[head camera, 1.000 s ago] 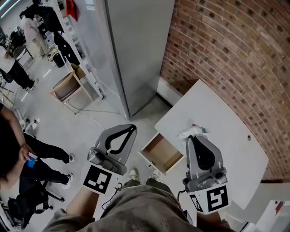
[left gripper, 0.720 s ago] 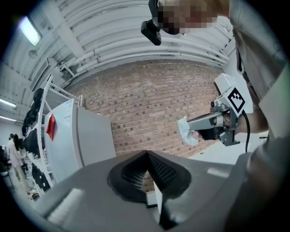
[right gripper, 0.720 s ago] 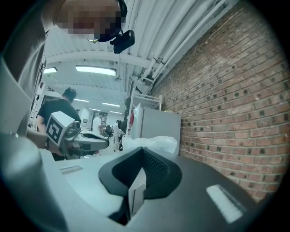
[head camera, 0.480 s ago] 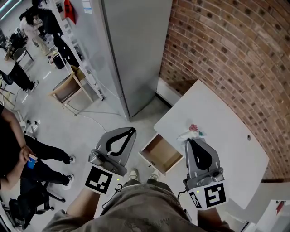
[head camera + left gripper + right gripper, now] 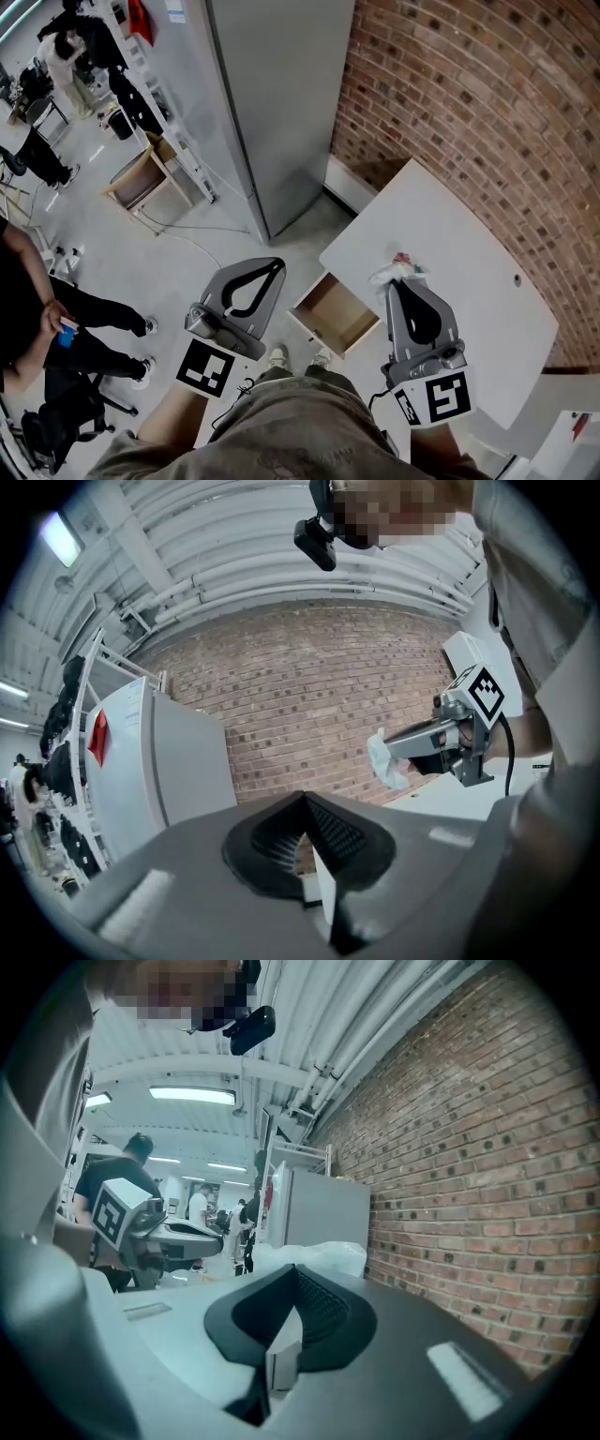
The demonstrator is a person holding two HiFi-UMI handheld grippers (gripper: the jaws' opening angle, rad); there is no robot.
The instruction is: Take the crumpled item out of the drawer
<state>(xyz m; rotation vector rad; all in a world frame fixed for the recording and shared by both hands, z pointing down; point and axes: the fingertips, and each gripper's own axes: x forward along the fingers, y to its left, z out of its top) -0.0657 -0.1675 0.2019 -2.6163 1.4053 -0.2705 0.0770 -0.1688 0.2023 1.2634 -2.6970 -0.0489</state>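
Right tool (image 5: pixel 400 284) pinches crumpled item (image 5: pixel 394 273), wad jutting forward off tips over table (image 5: pixel 473 248); left tool (image 5: pixel 278 263) pressed together.

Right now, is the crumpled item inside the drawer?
No, the right gripper's jaws hold the crumpled item above the table, outside the drawer.

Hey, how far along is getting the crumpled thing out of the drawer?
Mostly done. The drawer stands open and looks empty. The crumpled item is out, pinched in the shut right gripper above the white table. The left gripper is shut and empty. Left: probably set the item down and let go.
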